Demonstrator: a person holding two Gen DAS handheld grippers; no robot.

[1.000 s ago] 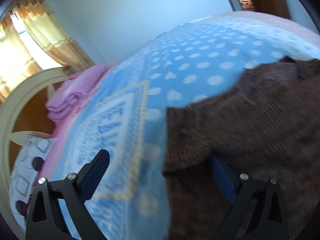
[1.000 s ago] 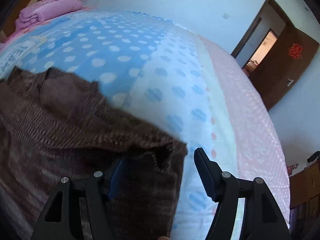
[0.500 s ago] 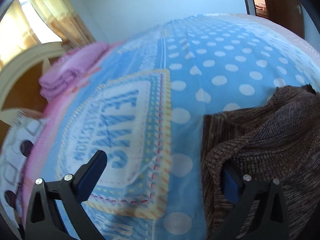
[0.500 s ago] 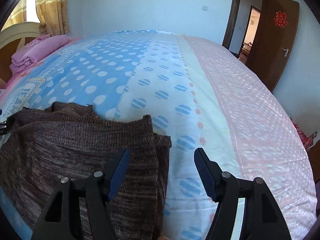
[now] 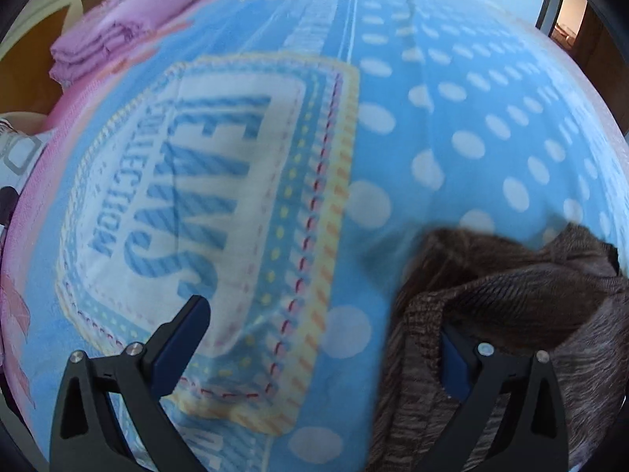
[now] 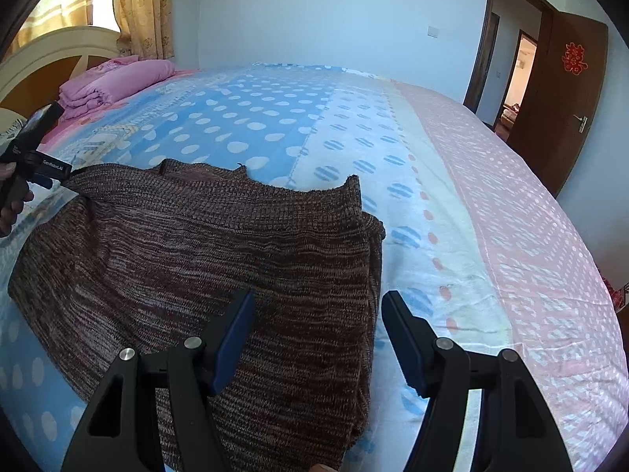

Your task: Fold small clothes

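A brown knit garment [image 6: 220,259] lies spread and partly folded on the bed, its right edge doubled over. My right gripper [image 6: 316,314] is open and empty, just above the garment's right edge. In the left wrist view the garment [image 5: 530,314] fills the lower right. My left gripper [image 5: 322,334] is open wide; the knit edge drapes over its right finger [image 5: 452,362], and the left finger [image 5: 181,334] hangs over the sheet. The left gripper [image 6: 43,169] also shows in the right wrist view, at the garment's far left corner.
The bed [image 6: 275,118] has a blue polka-dot sheet with a pink band on the right [image 6: 511,204]. A folded pink blanket [image 6: 110,82] lies by the headboard [image 6: 47,51]. A brown door [image 6: 558,94] stands open at the right.
Both views have drawn back from the garment. The right gripper has lifted off the knit edge. The left view has swung down onto the printed sheet.
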